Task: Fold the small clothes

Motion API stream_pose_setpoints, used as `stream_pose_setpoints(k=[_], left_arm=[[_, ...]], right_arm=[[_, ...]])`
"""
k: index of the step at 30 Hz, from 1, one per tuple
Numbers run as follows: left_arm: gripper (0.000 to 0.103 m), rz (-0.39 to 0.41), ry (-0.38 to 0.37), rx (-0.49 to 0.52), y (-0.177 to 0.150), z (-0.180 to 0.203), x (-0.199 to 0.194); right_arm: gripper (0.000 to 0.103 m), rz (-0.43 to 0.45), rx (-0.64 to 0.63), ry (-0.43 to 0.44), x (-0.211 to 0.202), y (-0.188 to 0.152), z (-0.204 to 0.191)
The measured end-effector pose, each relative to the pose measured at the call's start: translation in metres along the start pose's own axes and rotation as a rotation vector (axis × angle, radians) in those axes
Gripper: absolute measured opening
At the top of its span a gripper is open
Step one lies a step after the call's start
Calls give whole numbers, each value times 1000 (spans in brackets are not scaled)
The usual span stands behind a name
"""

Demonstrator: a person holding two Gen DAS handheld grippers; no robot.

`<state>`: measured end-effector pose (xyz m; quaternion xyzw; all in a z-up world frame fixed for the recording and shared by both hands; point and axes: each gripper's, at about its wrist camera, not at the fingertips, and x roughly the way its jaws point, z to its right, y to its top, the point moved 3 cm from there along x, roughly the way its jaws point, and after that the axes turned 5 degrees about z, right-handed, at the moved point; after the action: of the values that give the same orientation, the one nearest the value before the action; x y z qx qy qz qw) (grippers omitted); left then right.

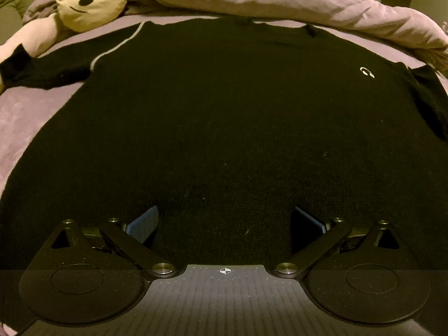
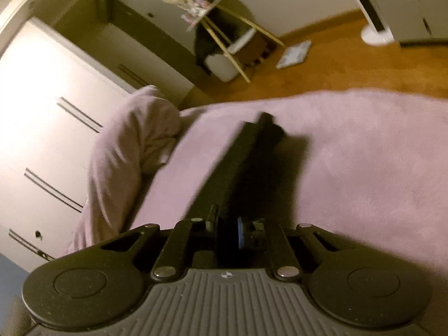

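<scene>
RISK: thin pinch may slip and the sleeve flop unfolded; a hard pull would drag the body askew | LOOK: black sweater [image 1: 224, 112] lies flat on the lilac bed [image 1: 22, 128], collar at 12 o'clock | LEFT: left gripper [image 1: 224, 224] spread above the hem, nothing held | RIGHT: right gripper [image 2: 228, 233] pressed together on a black sleeve [image 2: 252, 151] running toward 12 o'clock

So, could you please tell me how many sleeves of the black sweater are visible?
2: the left sleeve lies by the plush toy; the right sleeve at the opposite edge.
</scene>
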<state>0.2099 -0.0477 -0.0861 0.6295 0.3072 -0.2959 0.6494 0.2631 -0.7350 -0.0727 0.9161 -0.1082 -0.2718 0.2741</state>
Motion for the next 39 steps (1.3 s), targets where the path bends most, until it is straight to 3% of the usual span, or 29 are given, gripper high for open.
stream_pose_setpoints(k=[5, 9, 15, 17, 20, 23, 27, 28, 30, 34, 38, 39], left_arm=[[103, 0, -4, -13, -1, -6, -11], [103, 56, 22, -10, -1, -20, -29], [103, 94, 0, -63, 2, -51, -50], [103, 100, 3, -66, 1, -59, -54], [103, 105, 10, -68, -1, -70, -56], [103, 109, 21, -85, 0, -84, -56], [103, 124, 42, -107, 7, -95, -52], [103, 128, 44, -105, 10, -95, -50], [103, 137, 45, -95, 18, -93, -44], [103, 136, -6, -102, 43, -76, -20], [103, 82, -105, -124, 77, -40, 16], [103, 74, -122, -127, 86, -30, 25]], right_arm=[[11, 41, -126, 104, -31, 5, -71], [11, 30, -269, 275, -53, -24, -167], [11, -82, -488, 518, -79, -146, -287], [11, -127, -538, 543, -77, -192, -305], [11, -190, -634, 513, -64, -264, -320], [12, -221, -732, 496, -56, -323, -327], [41, -315, -767, 476, -60, -371, -311], [41, -325, -734, 477, -76, -377, -302], [42, -317, -639, 460, -84, -359, -280], [49, -161, -571, 357, -115, -313, -216], [47, -204, -418, 256, -107, -289, -143], [42, -220, -369, 260, -103, -286, -130]])
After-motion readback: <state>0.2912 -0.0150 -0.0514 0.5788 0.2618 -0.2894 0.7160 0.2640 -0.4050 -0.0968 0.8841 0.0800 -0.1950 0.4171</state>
